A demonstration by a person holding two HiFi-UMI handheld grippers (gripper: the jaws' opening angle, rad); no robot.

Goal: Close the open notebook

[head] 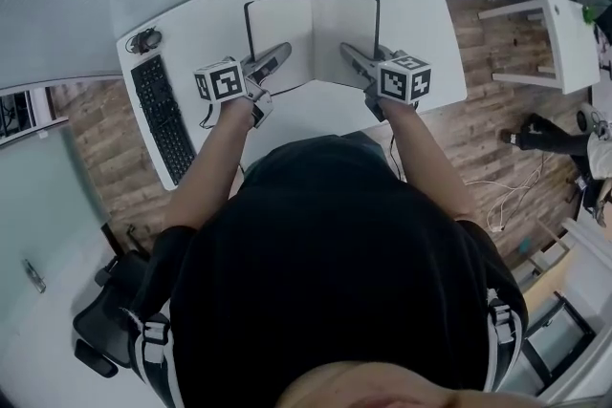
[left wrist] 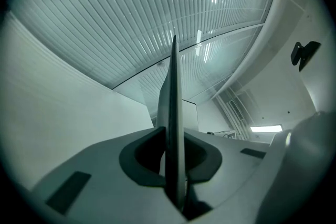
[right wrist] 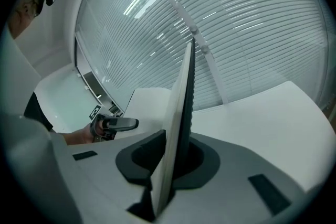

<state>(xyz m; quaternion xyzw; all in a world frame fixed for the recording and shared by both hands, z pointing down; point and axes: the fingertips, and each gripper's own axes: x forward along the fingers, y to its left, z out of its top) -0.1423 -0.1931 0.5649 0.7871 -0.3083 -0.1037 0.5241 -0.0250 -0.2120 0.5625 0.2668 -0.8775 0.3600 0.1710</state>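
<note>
The open notebook (head: pixel 313 38) is flanked on the bench (head: pixel 421 5): left hand-held gripper (head: pixel 283 50) at seven o'clock, right hand-held gripper (head: pixel 346 49) at five, both closed and empty, likely for flipping a cover.

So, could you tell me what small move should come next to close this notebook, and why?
Probably move the right claw out to the notebook's right edge and work its tip under the cover. The notebook lies open and flat on the table; the left claw and right claw are both shut over its pages, holding nothing.
</note>
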